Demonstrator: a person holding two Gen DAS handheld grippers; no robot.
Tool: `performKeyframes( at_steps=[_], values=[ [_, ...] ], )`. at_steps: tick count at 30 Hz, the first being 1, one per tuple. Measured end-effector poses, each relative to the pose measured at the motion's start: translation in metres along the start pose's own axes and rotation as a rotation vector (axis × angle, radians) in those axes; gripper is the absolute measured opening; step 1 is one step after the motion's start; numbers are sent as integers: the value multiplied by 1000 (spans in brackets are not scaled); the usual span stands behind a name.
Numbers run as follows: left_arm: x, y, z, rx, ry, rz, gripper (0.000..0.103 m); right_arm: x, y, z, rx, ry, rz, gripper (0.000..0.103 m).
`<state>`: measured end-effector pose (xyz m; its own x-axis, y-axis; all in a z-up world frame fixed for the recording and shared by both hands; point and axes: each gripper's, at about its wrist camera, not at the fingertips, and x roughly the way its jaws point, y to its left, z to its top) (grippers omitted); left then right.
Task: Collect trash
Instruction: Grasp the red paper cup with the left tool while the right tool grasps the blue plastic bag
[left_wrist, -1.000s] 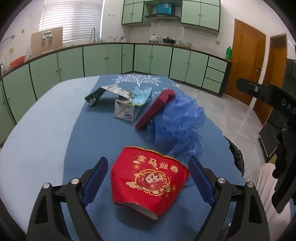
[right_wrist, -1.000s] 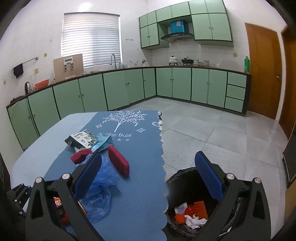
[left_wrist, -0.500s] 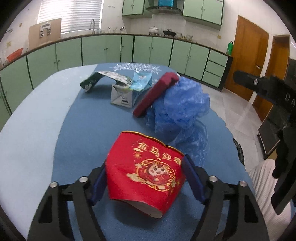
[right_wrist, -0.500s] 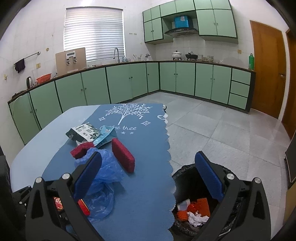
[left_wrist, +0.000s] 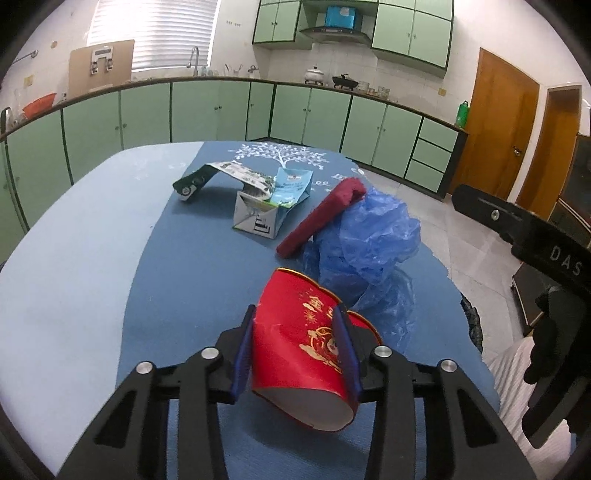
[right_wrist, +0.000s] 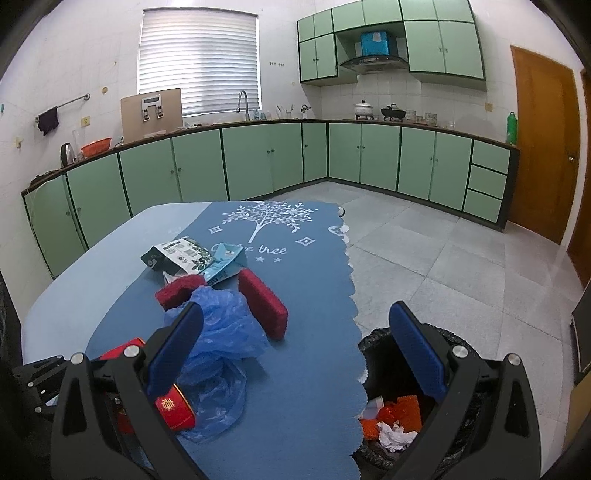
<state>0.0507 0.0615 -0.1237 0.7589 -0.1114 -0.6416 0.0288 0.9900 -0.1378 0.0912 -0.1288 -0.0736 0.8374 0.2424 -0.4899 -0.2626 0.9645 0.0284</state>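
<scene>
Paper cup (left_wrist: 295, 347), red with gold print, sits low in the left wrist view, lying tilted on the blue table runner (left_wrist: 207, 273) with the left gripper (left_wrist: 295, 354) pinching its side walls. It looks light, thin and easily crushed; one wall already creases inward under the pad, so a hold nearer the stiffer rolled rim would probably serve better than mid-wall. Its long axis runs roughly from 5 o'clock to 11 o'clock, gold rim toward 11 and white base toward the camera. At 1 o'clock, touching or just beside it, lies a crumpled blue plastic bag (left_wrist: 369, 240). Right gripper (right_wrist: 295, 350) hangs spread and empty, above the black bin (right_wrist: 399, 417) off the table edge at 5 o'clock.
</scene>
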Motion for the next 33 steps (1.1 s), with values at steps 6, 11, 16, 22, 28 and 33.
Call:
performKeyframes(
  at_steps=[6, 11, 16, 22, 28, 33],
  values=[
    [-12, -2, 5, -5, -52, -17, 28, -2, 1, 1, 0, -5, 2, 98],
    [-24, 2, 10, -30, -105, -20, 24, 1, 7, 1, -6, 2, 29, 98],
    [-37, 10, 19, -52, -165, 14, 23, 3, 20, 2, -18, -8, 54, 97],
    [-51, 26, 30, -88, -232, 58, 23, 12, 40, 2, -39, -4, 95, 97],
    [-56, 41, 37, -100, -269, 121, 22, 30, 58, -6, -77, 55, 108, 79],
    [-45, 45, 36, -103, -243, 135, 22, 47, 58, -15, -61, 126, 121, 60]
  ],
)
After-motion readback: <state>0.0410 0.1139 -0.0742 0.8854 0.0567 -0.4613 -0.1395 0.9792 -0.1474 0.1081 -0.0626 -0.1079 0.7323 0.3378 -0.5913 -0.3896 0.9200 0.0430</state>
